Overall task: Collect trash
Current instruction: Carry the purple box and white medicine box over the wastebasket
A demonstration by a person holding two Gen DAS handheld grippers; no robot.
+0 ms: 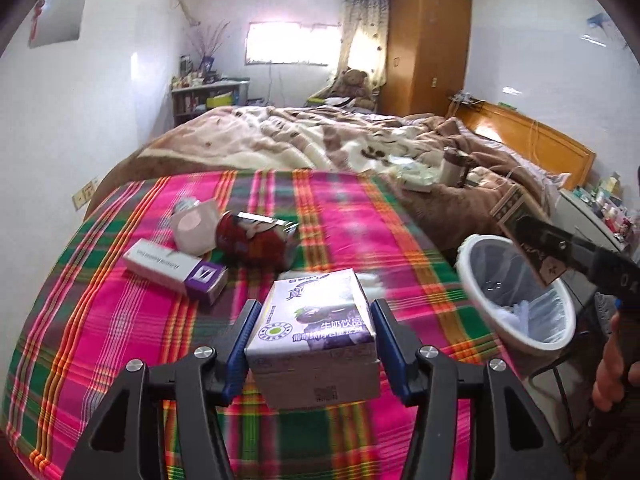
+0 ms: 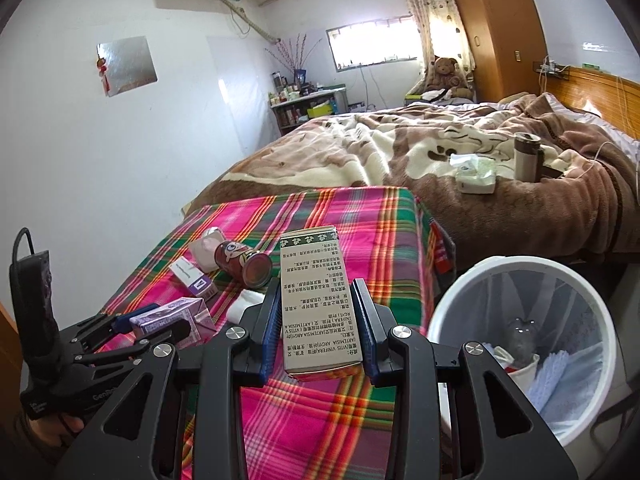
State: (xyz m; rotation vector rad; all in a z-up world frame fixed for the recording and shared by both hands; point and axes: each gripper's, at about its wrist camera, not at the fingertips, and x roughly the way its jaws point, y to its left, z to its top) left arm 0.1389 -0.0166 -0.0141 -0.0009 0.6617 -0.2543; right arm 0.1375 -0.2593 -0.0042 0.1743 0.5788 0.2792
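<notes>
My left gripper (image 1: 315, 308) is shut on a purple-and-white milk carton (image 1: 320, 320), held just above the pink plaid cloth (image 1: 360, 216). The right wrist view shows this carton (image 2: 176, 320) at the lower left. My right gripper (image 2: 317, 286) is shut on a flat printed box with a green end (image 2: 312, 304). In the left wrist view that box (image 1: 532, 240) hangs over the white bin (image 1: 472, 280). On the cloth lie a red can (image 1: 256, 244), a pink crumpled wrapper (image 1: 196, 228) and a white-and-purple box (image 1: 176, 270).
The bin (image 2: 440, 312) stands right of the plaid-covered surface, lined with clear plastic and holding some trash. Behind is a bed with a brown blanket (image 2: 440, 148), a flask (image 2: 526, 156) and a tissue pack (image 2: 474, 174). A wooden wardrobe (image 1: 428, 40) stands at the back.
</notes>
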